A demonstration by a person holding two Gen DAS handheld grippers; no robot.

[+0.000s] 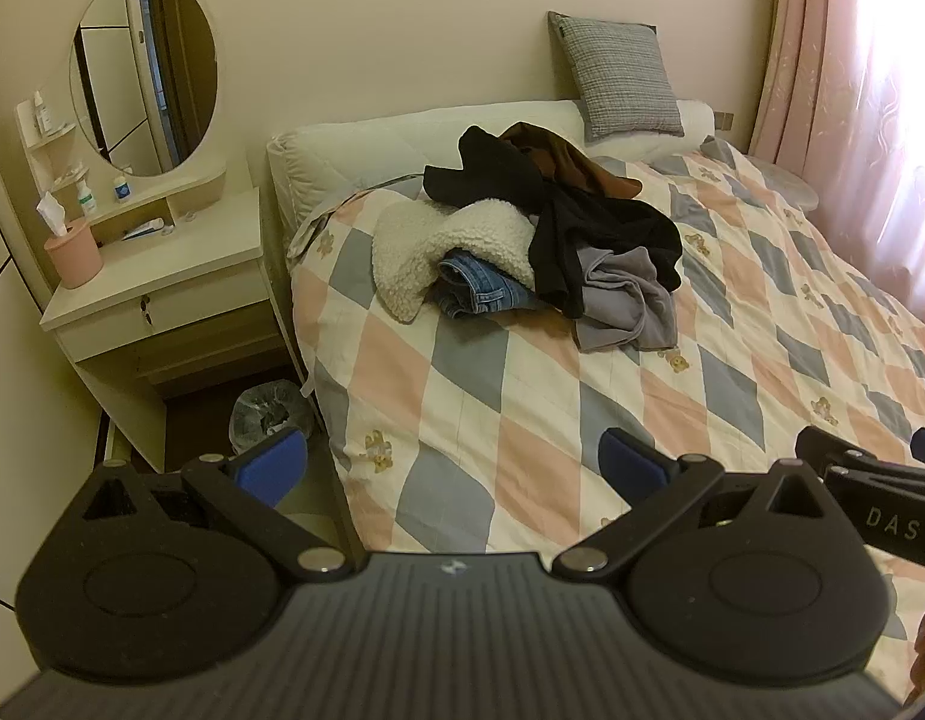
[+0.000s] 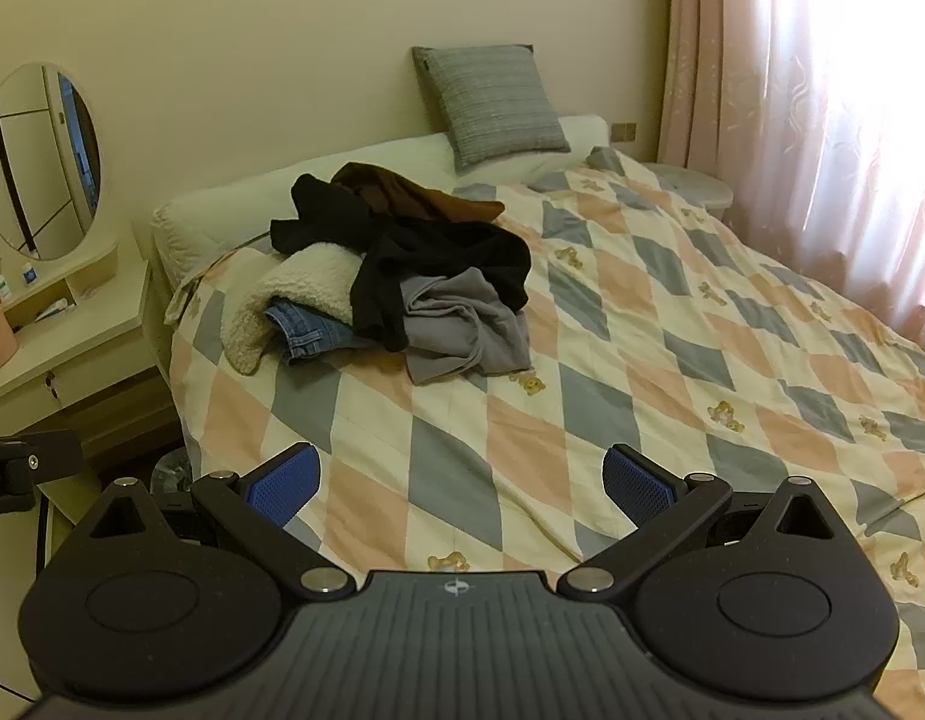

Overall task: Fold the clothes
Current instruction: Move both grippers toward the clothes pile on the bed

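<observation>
Both grippers, the left gripper and the right gripper, hang with jaws apart over the near bed, so reach far-left to the clothes pile and pinch only one top garment.

White capital letters "DAS" stand on the black plastic body of the right gripper, seen at the right edge of the left wrist view; the word may run on past what shows. In the right wrist view a white stroke, perhaps an "I", stands on the black left gripper. The small bottles' labels are too blurred to read.
</observation>
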